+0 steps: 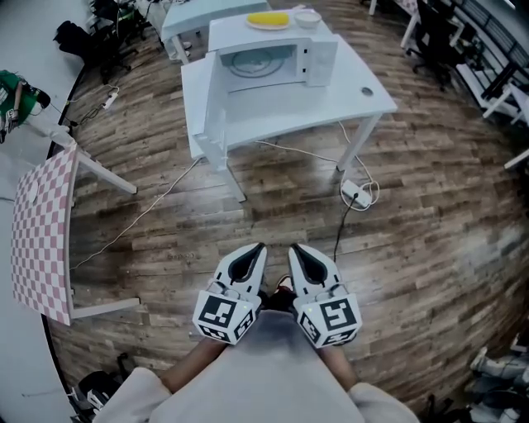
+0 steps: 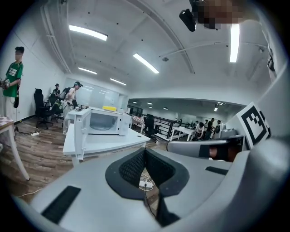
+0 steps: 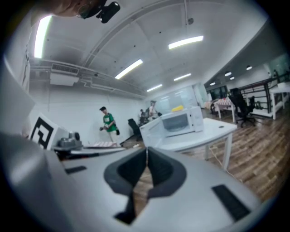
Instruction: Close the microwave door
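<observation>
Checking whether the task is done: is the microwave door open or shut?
Open. The door stands swung out at the left of the microwave, and the turntable inside shows.

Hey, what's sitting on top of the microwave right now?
A plate with something yellow on it, and a small white bowl beside it. Whatever is inside the bowl is too small to tell.
</observation>
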{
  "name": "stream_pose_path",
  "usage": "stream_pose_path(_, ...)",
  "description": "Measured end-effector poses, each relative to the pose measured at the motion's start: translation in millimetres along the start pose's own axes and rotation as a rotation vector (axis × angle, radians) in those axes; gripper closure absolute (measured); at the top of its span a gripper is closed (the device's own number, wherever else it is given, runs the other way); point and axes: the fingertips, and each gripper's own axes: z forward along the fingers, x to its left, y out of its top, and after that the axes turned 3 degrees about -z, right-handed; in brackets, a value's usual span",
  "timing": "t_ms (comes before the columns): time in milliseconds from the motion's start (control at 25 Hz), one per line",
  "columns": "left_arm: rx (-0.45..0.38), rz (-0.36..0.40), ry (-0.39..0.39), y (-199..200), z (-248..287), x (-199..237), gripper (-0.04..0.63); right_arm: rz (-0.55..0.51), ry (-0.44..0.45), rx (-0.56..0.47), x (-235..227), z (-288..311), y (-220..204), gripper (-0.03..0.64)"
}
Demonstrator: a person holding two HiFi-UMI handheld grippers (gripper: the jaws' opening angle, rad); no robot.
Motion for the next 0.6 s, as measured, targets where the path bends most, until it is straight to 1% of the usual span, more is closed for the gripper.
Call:
stream_pose_path(160, 0.008, 0.001, 0.011, -2, 6, 2, 0.575, 0.011, 0.007, 0.006, -7, 1, -1, 0.592)
stream_pose_path(360, 0.030, -0.022, 0.039, -7, 12, 13, 0.575, 0.030, 0.009, 0.028, -13, 7, -7, 0.592)
stream_pose_path(480, 0.010, -0.022, 0.060, -5, 17, 25, 0.575, 0.031, 0.016, 0.050, -15, 17, -11, 0.592)
stream_pose_path(600, -0.004, -0.032, 0.069, -2, 27, 39, 0.575, 0.005, 0.027, 0.064, -17, 30, -7, 0.592)
